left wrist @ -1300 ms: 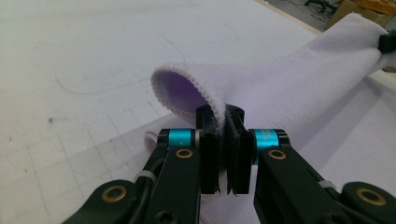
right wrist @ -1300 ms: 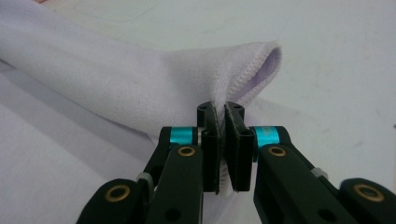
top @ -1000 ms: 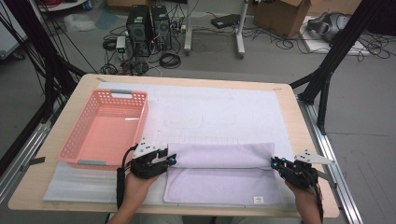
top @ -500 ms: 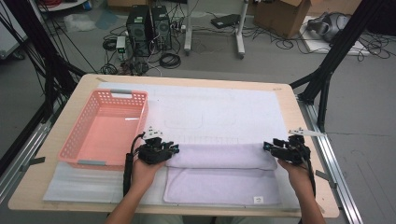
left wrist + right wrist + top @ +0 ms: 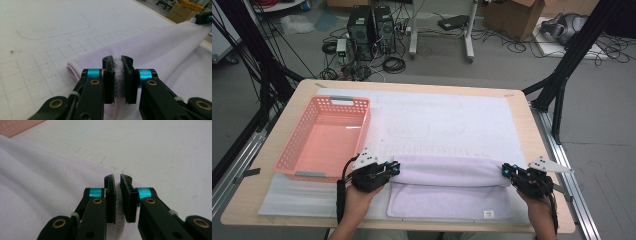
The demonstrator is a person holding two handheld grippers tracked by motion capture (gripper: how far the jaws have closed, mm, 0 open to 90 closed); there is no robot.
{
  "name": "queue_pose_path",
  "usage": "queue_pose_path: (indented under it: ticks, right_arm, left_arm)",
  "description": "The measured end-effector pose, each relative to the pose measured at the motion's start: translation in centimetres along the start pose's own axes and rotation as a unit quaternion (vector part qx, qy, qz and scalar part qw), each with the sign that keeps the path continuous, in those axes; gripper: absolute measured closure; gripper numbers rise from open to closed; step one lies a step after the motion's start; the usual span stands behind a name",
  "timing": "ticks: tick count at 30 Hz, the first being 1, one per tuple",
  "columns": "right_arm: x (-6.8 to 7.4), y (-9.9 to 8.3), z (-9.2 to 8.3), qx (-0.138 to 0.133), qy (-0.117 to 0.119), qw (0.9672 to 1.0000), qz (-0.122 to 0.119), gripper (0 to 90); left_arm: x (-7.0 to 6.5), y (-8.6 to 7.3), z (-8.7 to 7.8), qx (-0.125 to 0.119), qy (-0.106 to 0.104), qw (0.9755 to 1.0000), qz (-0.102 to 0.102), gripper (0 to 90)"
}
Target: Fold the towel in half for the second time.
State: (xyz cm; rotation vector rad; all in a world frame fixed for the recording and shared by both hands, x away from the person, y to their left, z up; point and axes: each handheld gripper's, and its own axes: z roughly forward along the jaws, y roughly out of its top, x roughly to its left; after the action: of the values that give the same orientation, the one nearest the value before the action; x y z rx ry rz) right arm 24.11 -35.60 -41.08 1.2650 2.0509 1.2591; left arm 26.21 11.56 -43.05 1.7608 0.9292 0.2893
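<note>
A lavender towel (image 5: 447, 172) lies folded over on the white mat (image 5: 437, 120), its rolled fold running left to right. My left gripper (image 5: 396, 169) grips the fold's left end, and my right gripper (image 5: 505, 171) grips its right end. In the left gripper view the jaws (image 5: 118, 75) have just been closing and pinch a ridge of towel (image 5: 160, 45) between the pads. The right gripper view has its jaws (image 5: 117, 195) also just closing, squeezing the towel (image 5: 37, 182) edge. The other gripper (image 5: 203, 17) appears at the far end of the fold.
A pink plastic basket (image 5: 294, 147) stands on the mat's left part, just beyond my left hand. The wooden table (image 5: 532, 130) ends close past my right hand. Black frame legs, computers and cables are on the floor behind.
Both hands went away from the person along the towel, then came back toward the near side. Both pairs of jaws narrowed onto the fold's ends.
</note>
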Motion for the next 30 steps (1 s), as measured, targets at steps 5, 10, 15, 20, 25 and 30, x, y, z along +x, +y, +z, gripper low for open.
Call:
queue_pose_path:
  ticks: [5,10,15,20,25,30]
  right_arm:
    - [0.9,-1.4,-1.2,-0.001,0.0,0.9999,-0.01,82.5]
    - [1.8,-2.8,-1.8,0.008,-0.004,0.9998,-0.017,82.3]
    - [2.6,-3.8,-3.4,0.0,-0.001,0.9997,-0.023,82.3]
    - [3.3,-4.6,-4.7,-0.003,0.002,0.9995,-0.031,82.4]
    - [3.7,-5.5,-5.9,0.003,0.007,0.9995,-0.03,82.3]
    - [3.9,-6.2,-6.8,0.01,0.019,0.9996,-0.018,67.2]
  left_arm:
    - [-0.8,-1.0,-0.8,-0.002,-0.005,1.0,-0.001,80.9]
    - [-1.6,-2.0,-1.3,-0.001,-0.002,1.0,-0.001,80.6]
    - [-2.8,-2.8,-2.2,-0.004,0.001,1.0,0.004,80.5]
    - [-3.9,-3.6,-3.1,-0.004,0.006,1.0,0.006,80.4]
    - [-5.0,-4.6,-4.2,0.001,0.003,0.9999,0.01,80.2]
    - [-5.4,-5.0,-4.7,-0.003,0.0,1.0,-0.007,53.1]
